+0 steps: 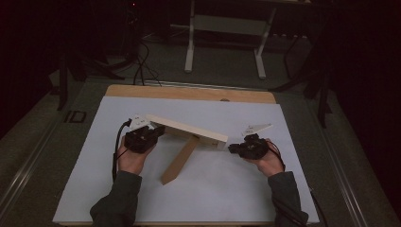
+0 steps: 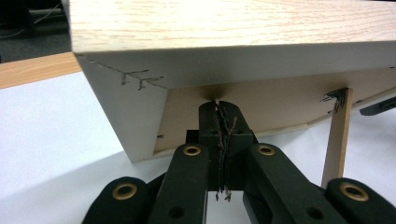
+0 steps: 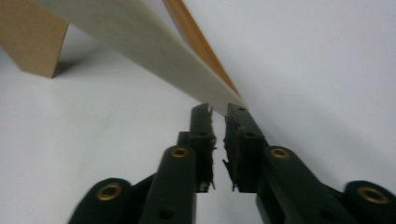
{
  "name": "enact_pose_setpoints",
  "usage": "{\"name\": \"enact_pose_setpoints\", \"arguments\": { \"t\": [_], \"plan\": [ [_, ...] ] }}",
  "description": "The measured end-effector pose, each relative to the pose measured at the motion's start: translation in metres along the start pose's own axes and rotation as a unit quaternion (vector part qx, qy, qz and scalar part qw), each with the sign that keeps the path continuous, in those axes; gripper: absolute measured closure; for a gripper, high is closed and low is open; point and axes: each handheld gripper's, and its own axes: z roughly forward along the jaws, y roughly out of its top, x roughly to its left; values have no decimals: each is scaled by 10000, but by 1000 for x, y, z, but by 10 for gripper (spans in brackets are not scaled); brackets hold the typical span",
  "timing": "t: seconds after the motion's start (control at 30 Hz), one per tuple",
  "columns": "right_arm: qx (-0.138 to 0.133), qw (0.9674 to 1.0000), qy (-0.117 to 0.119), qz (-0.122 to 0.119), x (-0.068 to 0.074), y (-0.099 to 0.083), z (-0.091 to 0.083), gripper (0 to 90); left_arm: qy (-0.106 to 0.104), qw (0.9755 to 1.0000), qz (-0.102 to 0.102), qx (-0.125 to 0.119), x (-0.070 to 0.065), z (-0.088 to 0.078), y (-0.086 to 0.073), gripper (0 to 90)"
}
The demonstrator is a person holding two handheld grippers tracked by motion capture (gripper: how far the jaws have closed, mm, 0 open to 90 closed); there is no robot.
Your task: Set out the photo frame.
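Wooden board assembly (image 1: 189,131) stands mid-desk (image 1: 142,203) on the white sheet, long plank propped on a cross-leg (image 1: 179,161). Left gripper (image 1: 156,134) at its left end, jaws together under the plank. Right gripper (image 1: 232,149) at its right end, jaws nearly together, nothing between

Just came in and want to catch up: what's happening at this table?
A person works a long pale wooden board with two hand-held grippers on a white sheet-covered table. The board lies tilted across a narrower brown wooden strip. The left gripper sits at the board's left end, jaws shut beneath its underside. The right gripper is at the right end, jaws nearly together, nothing visibly between them.
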Motion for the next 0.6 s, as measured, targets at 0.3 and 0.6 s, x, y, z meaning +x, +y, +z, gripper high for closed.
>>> {"name": "enact_pose_setpoints", "arguments": {
  "t": [0.3, 0.6],
  "plan": [
    [-242, 9987, -368, 270, 3, 5, 4, 900, 5, 10000, -9, 5, 1, 2, 0, 900],
    [-790, 9949, -253, 570, 6, 12, 0, 900, 15, 10000, -1, 39, 1, 4, -1, 900]
  ]
}}
